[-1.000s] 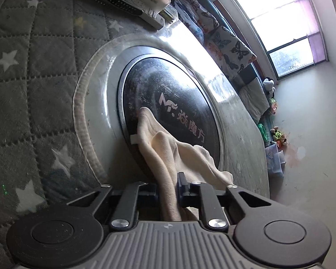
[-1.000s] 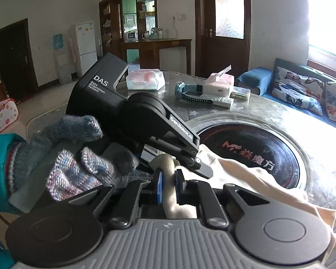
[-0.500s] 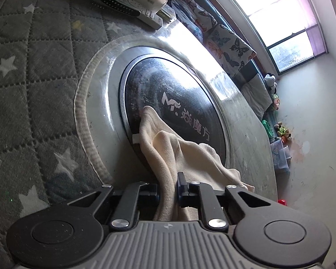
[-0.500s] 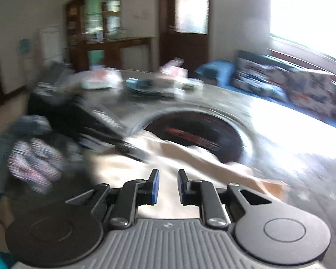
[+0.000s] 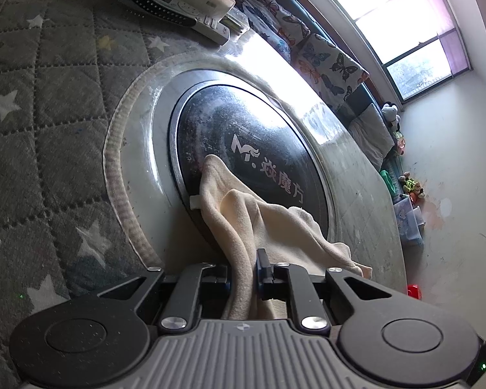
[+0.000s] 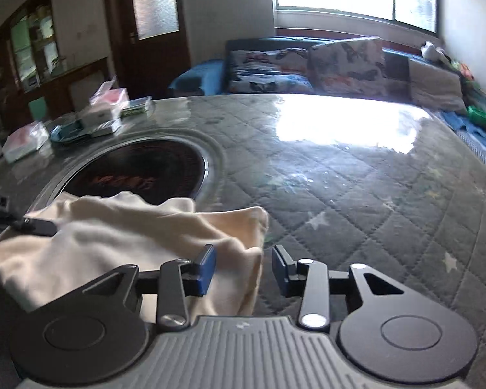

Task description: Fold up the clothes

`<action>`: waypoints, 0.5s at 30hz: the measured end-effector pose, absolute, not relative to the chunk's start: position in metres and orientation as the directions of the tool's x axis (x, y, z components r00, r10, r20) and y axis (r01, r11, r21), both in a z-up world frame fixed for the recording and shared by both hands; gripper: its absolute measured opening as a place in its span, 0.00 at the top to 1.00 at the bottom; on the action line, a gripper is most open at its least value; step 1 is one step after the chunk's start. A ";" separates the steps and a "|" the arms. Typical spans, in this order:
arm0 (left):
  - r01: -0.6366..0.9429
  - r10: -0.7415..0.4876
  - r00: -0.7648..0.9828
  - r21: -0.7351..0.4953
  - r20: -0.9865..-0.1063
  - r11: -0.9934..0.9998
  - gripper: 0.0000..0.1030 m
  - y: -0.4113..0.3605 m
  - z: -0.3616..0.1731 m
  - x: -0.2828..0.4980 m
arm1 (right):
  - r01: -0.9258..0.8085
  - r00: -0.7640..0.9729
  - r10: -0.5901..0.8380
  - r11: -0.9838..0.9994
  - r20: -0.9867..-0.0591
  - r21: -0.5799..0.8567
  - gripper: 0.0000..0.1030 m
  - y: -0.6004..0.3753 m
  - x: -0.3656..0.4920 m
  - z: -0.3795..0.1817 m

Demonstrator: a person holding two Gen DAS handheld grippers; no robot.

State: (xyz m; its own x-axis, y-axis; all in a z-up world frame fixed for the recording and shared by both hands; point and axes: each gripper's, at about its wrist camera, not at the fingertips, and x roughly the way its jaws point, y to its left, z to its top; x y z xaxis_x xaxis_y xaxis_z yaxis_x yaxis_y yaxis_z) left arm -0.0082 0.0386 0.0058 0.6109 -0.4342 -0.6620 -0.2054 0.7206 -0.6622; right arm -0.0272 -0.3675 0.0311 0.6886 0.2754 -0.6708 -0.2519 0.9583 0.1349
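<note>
A cream cloth garment (image 5: 259,214) lies bunched on the round table, partly over the black glass disc (image 5: 259,149) at its centre. My left gripper (image 5: 243,272) is shut on a fold of this cloth, which runs out between its fingers. In the right wrist view the same cream garment (image 6: 120,236) spreads at lower left. My right gripper (image 6: 244,267) is open, its blue-padded fingers (image 6: 205,267) wide apart above the cloth's right edge, holding nothing. The tip of the left gripper (image 6: 32,223) shows at the far left, on the cloth.
The table wears a grey quilted cover with stars (image 6: 356,214). Boxes and tissue packs (image 6: 97,116) sit at its far side, with a remote (image 5: 178,16) among them. A sofa with butterfly cushions (image 6: 324,68) stands beyond, under a bright window.
My right gripper let go of the cloth, opened wide and swung right, away from the left gripper and the gloved hand. The left gripper kept its hold and barely moved.
</note>
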 end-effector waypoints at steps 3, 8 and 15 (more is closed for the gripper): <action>-0.197 -0.429 0.612 -0.653 -0.665 0.731 0.85 0.037 0.007 -0.008 | -0.237 0.680 0.293 0.955 -0.673 0.176 0.62 -0.374 -0.021 0.025; -0.186 -0.417 0.614 -0.637 -0.670 0.748 0.86 0.035 0.008 -0.008 | -0.246 0.673 0.325 0.946 -0.664 0.213 0.82 -0.373 -0.020 0.023; -0.139 -0.390 0.627 -0.589 -0.675 0.796 0.87 0.023 0.024 -0.005 | -0.249 0.716 0.317 0.948 -0.622 0.197 0.91 -0.374 -0.031 0.041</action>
State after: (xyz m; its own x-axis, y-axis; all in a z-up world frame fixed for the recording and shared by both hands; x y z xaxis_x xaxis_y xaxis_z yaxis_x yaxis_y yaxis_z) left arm -0.0051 0.0234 0.0240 0.6266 -0.3901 -0.6747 -0.1391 0.7958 -0.5894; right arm -0.0312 -0.3735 0.0413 0.7159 0.3170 -0.6221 -0.2487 0.9483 0.1971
